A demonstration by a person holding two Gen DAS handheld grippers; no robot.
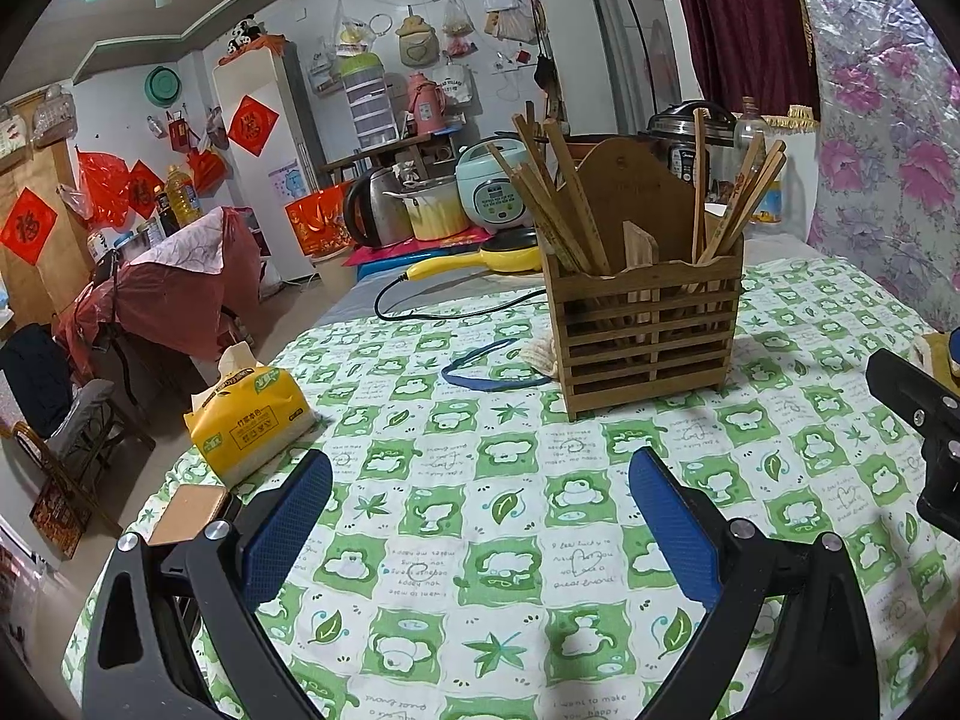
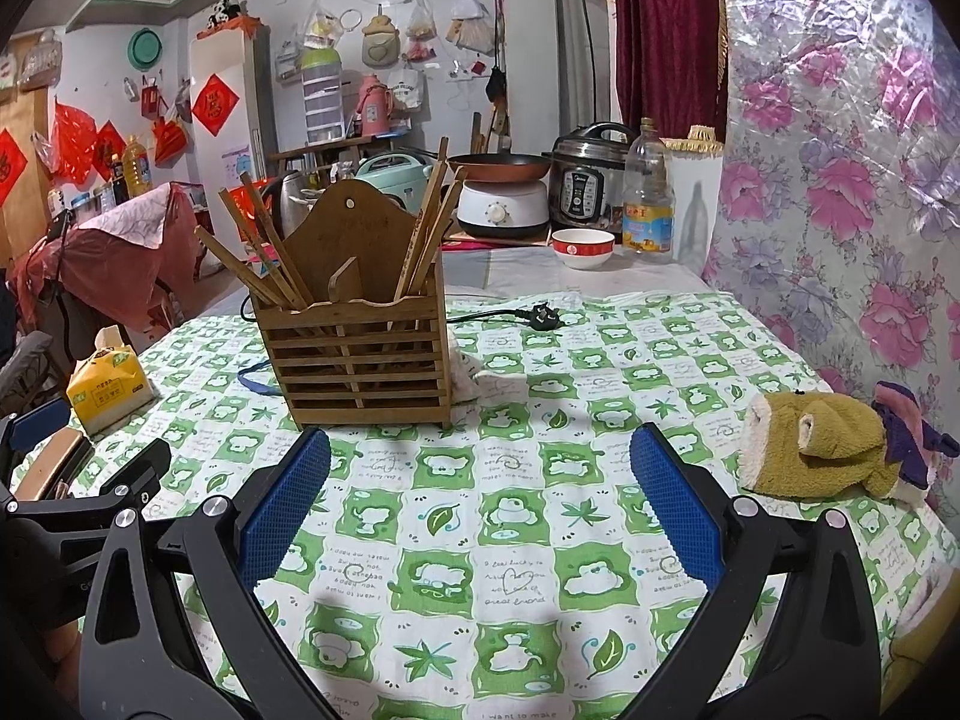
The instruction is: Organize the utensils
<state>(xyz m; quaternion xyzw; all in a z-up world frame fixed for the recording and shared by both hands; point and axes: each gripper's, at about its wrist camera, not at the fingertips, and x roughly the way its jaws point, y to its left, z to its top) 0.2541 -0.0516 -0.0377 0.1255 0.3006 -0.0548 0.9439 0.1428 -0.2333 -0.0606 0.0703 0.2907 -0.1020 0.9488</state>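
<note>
The slatted wooden holder (image 1: 645, 324) stands upright on the worktop (image 1: 510, 540), ahead of both claws and apart from them. It has two compartments split by a divider: chopsticks (image 1: 543, 192) lean in the left one, and more chopsticks (image 1: 741, 192) lean in the right. The left claw (image 1: 480, 531) is spread wide and empty above the cloth. The right claw (image 2: 480, 510) is likewise spread and empty. A tissue pack (image 1: 252, 420) sits at the worktop's left edge.

One wooden holder (image 2: 360, 354) stood with two compartments. One tissue pack (image 1: 252, 420), one bowl (image 2: 583, 247), one bottle (image 2: 647, 192) and two grippers were present; the chopsticks (image 1: 552, 198) overlapped too much to count.
</note>
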